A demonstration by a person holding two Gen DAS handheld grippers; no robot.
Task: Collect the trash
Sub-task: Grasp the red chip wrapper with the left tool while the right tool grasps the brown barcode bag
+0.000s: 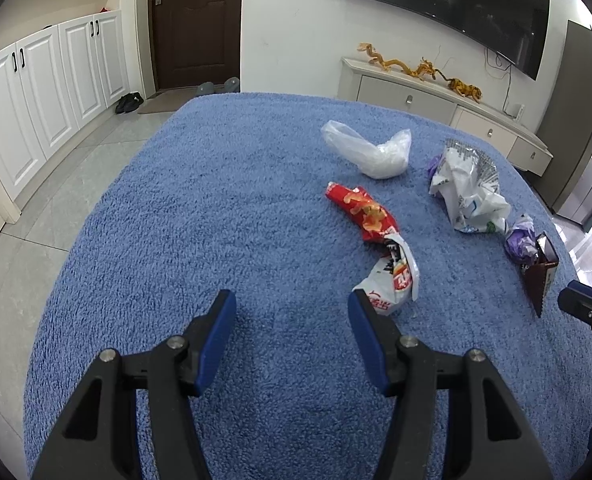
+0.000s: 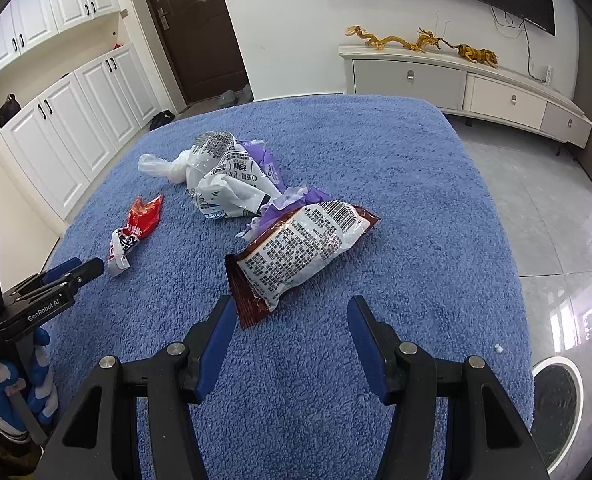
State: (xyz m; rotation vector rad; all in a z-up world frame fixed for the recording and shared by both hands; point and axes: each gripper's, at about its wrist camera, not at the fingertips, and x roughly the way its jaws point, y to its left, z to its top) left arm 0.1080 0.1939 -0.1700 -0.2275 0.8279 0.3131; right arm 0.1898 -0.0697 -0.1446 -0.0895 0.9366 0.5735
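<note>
Looking along the left gripper (image 1: 292, 308): jaws apart, empty, beside the crumpled red-and-white snack wrapper (image 1: 375, 236) on the blue fleece cloth (image 1: 216, 208). Right view: right gripper (image 2: 292, 312) agape, empty, near the brown-and-white foil packet (image 2: 299, 256). Nothing looks collected yet.

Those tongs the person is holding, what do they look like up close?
Each pair of tongs, left and right, has black angular plastic arms with silver pivot bolts and flat blue pads inside the fingers. The left one's side reads "GenRobot.AI". The hand wears a blue-and-white glove.
</note>
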